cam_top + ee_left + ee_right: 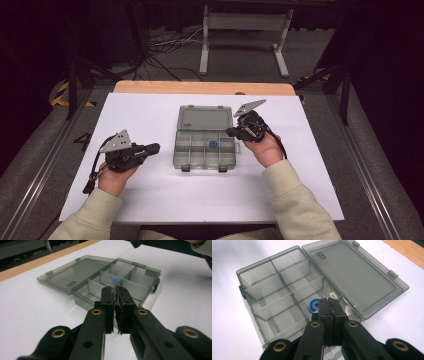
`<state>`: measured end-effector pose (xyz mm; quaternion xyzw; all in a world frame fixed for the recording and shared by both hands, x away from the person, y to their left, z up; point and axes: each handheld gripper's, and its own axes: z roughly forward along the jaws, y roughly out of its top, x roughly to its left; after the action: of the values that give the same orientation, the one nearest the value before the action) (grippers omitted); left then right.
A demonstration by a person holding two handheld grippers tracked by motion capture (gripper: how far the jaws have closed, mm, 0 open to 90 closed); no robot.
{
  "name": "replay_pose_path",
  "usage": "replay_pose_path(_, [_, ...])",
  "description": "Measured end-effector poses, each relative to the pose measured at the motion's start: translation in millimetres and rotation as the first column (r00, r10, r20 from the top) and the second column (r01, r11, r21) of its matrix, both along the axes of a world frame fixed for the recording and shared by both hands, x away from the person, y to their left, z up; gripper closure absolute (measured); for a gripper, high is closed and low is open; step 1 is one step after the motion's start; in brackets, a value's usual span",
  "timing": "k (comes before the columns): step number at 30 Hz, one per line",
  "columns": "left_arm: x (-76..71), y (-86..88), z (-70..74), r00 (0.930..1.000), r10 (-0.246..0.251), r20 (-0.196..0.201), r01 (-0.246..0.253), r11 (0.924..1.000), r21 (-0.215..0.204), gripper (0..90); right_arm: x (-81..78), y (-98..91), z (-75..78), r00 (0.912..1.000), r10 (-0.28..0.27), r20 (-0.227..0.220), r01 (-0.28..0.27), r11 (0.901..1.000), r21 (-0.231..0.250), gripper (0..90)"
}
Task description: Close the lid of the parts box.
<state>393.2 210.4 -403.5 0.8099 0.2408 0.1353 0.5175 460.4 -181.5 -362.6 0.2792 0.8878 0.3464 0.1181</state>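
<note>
Both grippers' fingers closed, empty | blue ring (pixel 314 305) – partly hidden behind right gripper (pixel 331 305) | organiser box (pixel 189 150) open

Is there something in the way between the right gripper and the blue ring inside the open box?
Nothing visible does. The right gripper, jaws shut and empty, hangs just over the blue ring, which lies in a compartment of the open box. The lid lies flat behind; only low dividers stand around the ring.
</note>
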Motion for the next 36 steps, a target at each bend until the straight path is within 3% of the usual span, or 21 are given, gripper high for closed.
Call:
replay_pose_path(8, [20.9,-9.1,7.6,0.9993,0.021,-0.030,-0.020,0.9989,0.043,89.6,8.7,-11.3,2.7,0.9997,-0.025,-0.004,0.025,0.9997,0.008,90.0])
replay_pose_path(13, [41.3,-23.8,8.3,0.9922,0.071,-0.103,-0.062,0.9945,0.084,89.7,16.5,-17.5,2.2,0.9988,-0.048,-0.012,0.048,0.9986,0.023,90.0])
replay_pose_path(20, [61.2,-32.8,8.1,0.9832,0.105,-0.150,-0.091,0.9915,0.093,89.6,25.4,-20.9,2.3,0.9977,-0.067,-0.012,0.067,0.9975,0.023,90.0])
replay_pose_path(24, [70.4,-35.6,8.1,0.9797,0.111,-0.167,-0.099,0.9920,0.079,89.2,31.1,-21.0,2.0,0.9973,-0.073,-0.012,0.073,0.9971,0.020,90.0])
replay_pose_path(28, [76.6,-38.0,7.4,0.9776,0.126,-0.168,-0.112,0.9893,0.094,89.1,35.8,-21.2,0.5,0.9960,-0.087,-0.017,0.088,0.9959,0.023,90.0])
replay_pose_path(36, [94.6,-42.9,-0.3,0.9567,0.212,-0.200,-0.184,0.9716,0.149,89.6,45.3,-22.2,-5.9,0.9938,-0.108,-0.026,0.108,0.9939,0.021,90.0])
